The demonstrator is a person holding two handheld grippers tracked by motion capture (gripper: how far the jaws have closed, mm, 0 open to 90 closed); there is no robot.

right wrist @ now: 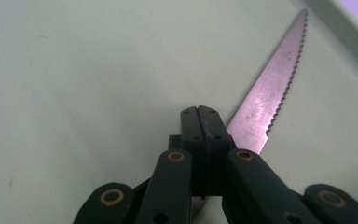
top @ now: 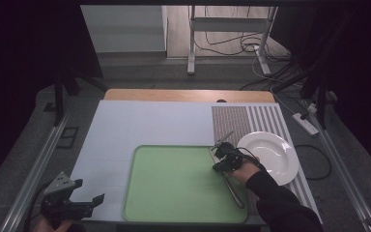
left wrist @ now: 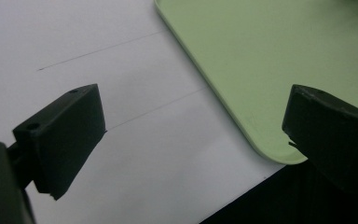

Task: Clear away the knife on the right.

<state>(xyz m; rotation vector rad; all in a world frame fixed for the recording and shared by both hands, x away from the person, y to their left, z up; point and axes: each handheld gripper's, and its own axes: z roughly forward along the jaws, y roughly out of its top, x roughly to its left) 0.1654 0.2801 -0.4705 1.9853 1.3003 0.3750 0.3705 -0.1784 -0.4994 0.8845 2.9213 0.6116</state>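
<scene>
A serrated table knife (right wrist: pixel 270 88) lies flat on the green tray (top: pixel 174 183), along its right side, handle (top: pixel 235 194) toward the near edge. My right gripper (right wrist: pixel 200 112) is low over the blade with its jaws pressed together; the blade passes underneath them, not between the pads. In the high view the right gripper (top: pixel 221 155) sits at the tray's right edge beside the white plate (top: pixel 270 154). My left gripper (top: pixel 89 192) hovers at the near left corner of the white table cover, open and with nothing in it (left wrist: pixel 191 126).
The white plate rests on a striped placemat (top: pixel 241 121) right of the tray. The left gripper's jaws frame the tray's near left corner (left wrist: pixel 279 149) and the table's front edge (left wrist: pixel 242 196). A white cover (top: pixel 145 125) spans the table's left and middle.
</scene>
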